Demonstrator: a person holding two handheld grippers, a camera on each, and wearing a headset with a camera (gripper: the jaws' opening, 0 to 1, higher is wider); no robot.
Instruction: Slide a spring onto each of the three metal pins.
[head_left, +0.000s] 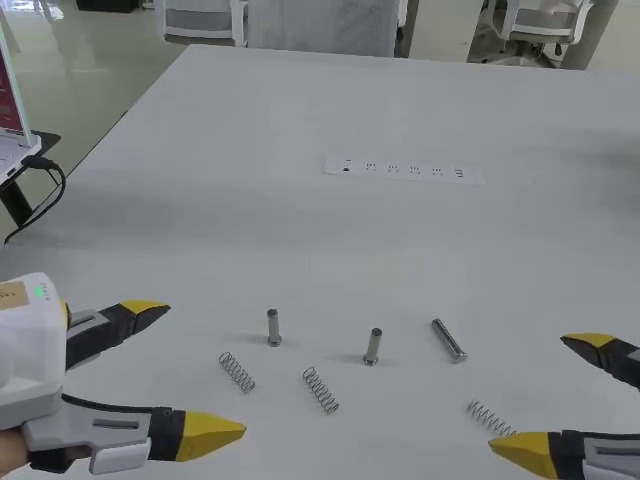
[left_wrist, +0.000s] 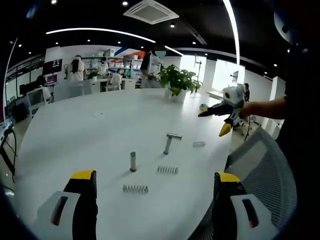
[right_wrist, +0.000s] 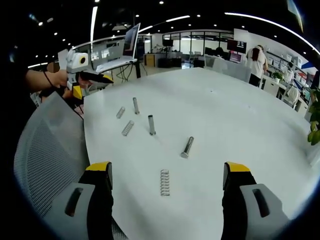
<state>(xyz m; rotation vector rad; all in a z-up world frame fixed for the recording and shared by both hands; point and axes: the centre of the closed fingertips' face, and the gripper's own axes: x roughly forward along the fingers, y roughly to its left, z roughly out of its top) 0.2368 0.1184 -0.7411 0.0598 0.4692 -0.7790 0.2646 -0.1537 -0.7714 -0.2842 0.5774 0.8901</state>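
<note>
Steel pins (head_left: 273, 327), coiled springs (head_left: 320, 389) between left tongs (head_left: 203, 369) and right tongs (head_left: 528, 395), both wide.

Right gripper (right_wrist: 167, 168) gapes; 1 spring (right_wrist: 164, 182) ahead, 3 pins (right_wrist: 151, 125) beyond, 2 seemingly upright.

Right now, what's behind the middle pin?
Beyond the middle pin: bare table, then a white power strip, well apart from it. Nothing covers that stretch.
</note>
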